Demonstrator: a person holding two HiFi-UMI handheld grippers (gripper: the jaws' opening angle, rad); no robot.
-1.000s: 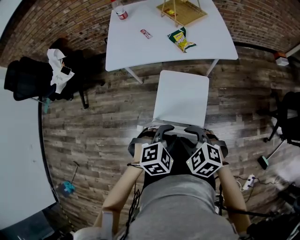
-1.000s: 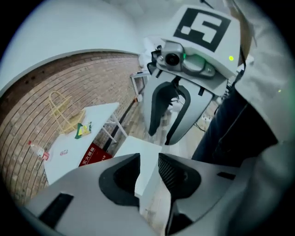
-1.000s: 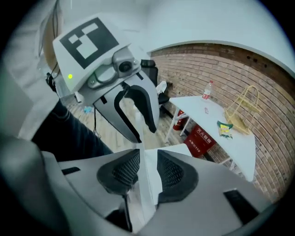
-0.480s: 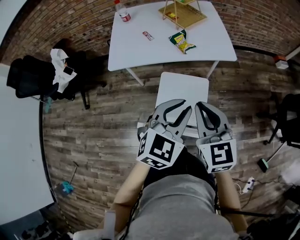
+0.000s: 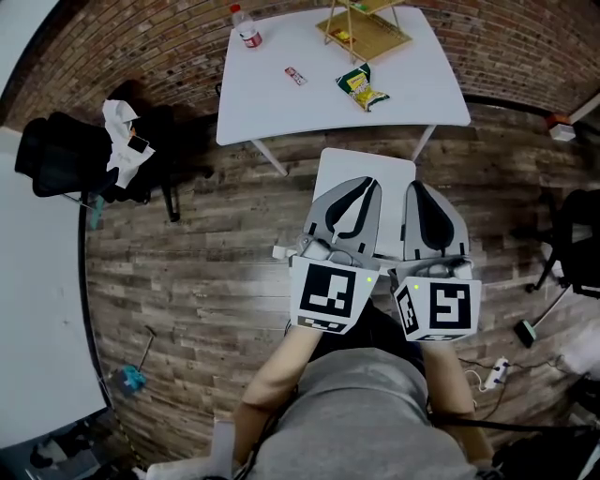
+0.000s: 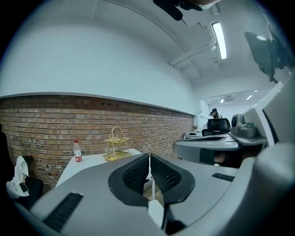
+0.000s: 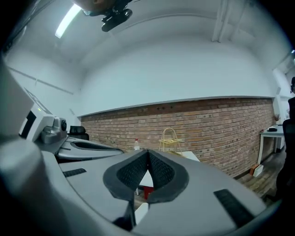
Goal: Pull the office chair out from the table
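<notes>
**Office chair clear of the table, both claws clenched on nothing**

Office chair (image 5: 389,178) stands on the wood floor (image 5: 206,244) in the head view, its white seat just short of the white table (image 5: 281,103) with a strip of boards between them. My left claw (image 5: 367,182) and right claw (image 5: 418,186) hover side by side above the seat, pointing toward the table. Neither one touches the chair. On the table lie a bottle (image 5: 247,26), a wire stand (image 5: 361,23), a yellow-green snack packet (image 5: 361,84) and a small wrapper (image 5: 294,75). A dark chair (image 5: 66,155) draped with a white cloth stands off to the left.

In the left gripper view, my left claw (image 6: 149,159) has just been closing. Its ribbed pads now meet at the tips and nothing sits between them. Beyond them I see the table, the bottle (image 6: 77,151) and the wire stand (image 6: 116,143) against a brick wall (image 6: 46,120).

In the right gripper view, my right claw (image 7: 148,154) has likewise just been closing. Its pads are pressed together at the tips and it is empty. Past them the bottle (image 7: 136,144) and wire stand (image 7: 170,138) stand before the same brick wall.
</notes>
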